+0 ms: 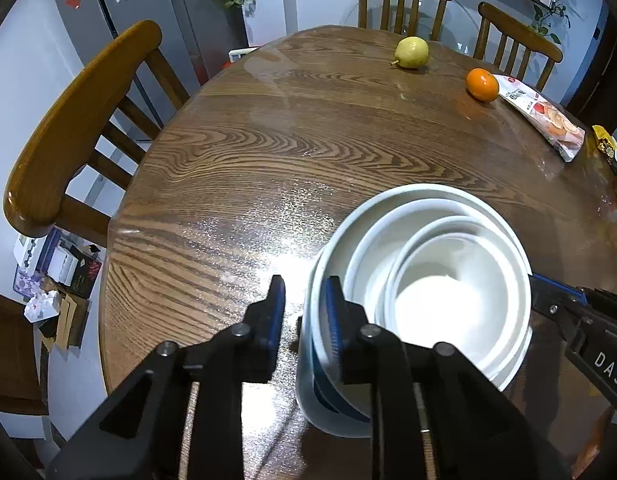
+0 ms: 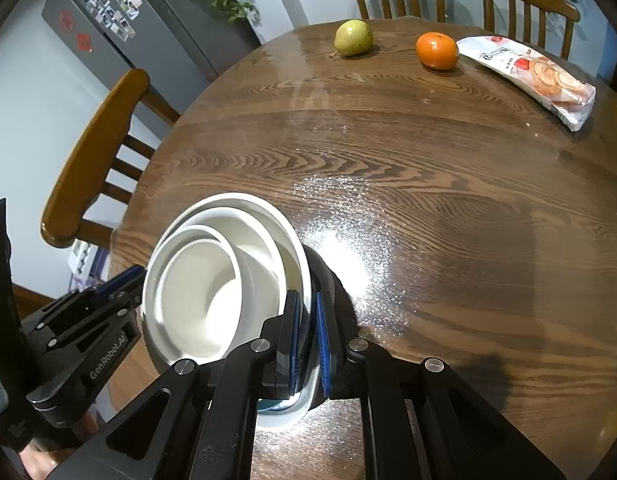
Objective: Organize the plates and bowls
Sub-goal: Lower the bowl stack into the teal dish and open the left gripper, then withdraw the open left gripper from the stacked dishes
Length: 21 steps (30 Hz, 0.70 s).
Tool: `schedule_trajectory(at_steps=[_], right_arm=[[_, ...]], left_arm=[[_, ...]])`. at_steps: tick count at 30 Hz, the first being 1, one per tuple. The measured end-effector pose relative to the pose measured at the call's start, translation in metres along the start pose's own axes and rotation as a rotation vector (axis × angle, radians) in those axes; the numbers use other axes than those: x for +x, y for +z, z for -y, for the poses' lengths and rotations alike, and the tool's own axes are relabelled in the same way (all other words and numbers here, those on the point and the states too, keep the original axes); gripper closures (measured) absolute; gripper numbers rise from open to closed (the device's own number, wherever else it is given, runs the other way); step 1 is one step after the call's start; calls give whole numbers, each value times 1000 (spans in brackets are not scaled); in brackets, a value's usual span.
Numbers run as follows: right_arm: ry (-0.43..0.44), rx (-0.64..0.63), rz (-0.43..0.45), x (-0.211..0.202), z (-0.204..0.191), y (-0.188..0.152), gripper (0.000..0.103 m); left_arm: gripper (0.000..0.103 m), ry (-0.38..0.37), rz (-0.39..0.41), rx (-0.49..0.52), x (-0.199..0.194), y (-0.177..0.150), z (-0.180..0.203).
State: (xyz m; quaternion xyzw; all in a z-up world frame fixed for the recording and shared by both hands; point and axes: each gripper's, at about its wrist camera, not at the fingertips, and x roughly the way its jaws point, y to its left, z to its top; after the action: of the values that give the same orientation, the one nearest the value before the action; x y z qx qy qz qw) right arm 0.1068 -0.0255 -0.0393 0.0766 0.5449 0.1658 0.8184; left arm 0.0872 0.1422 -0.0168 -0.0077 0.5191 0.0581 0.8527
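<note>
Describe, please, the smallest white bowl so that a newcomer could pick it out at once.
On the round wooden table, look at the near edge, away from the pear and orange at the far side. A stack of white bowls stands there. The smallest bowl is the innermost one, nested inside all the wider ones.

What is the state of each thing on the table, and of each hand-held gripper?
Stack of white bowls: nested, tilted, on the table.
Left hand-held gripper: open, astride the stack's rim.
Right hand-held gripper: shut on the stack's rim.
Pear: lying loose.
Orange: loose, beside the snack packet.
</note>
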Motion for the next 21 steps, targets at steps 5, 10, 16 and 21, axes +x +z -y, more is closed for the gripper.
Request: schedule_trajectory(at_steps=[5,10,16,21], right_arm=[[-15,-3,5,-1,-1,-1,93],[-26,-9,10,-3,-4,-3,93],[-38,-12,30,-7,-5,-4,93],[-5,-15,33,-11,-6,-3,93]], left_arm=[[77,4,0,1,0,-1,-2],[76,4,-1,1,0,-3,-3],[65,9,11,-10,-4,-4,-9],[60,11,31,-13,-10,-4,-12]])
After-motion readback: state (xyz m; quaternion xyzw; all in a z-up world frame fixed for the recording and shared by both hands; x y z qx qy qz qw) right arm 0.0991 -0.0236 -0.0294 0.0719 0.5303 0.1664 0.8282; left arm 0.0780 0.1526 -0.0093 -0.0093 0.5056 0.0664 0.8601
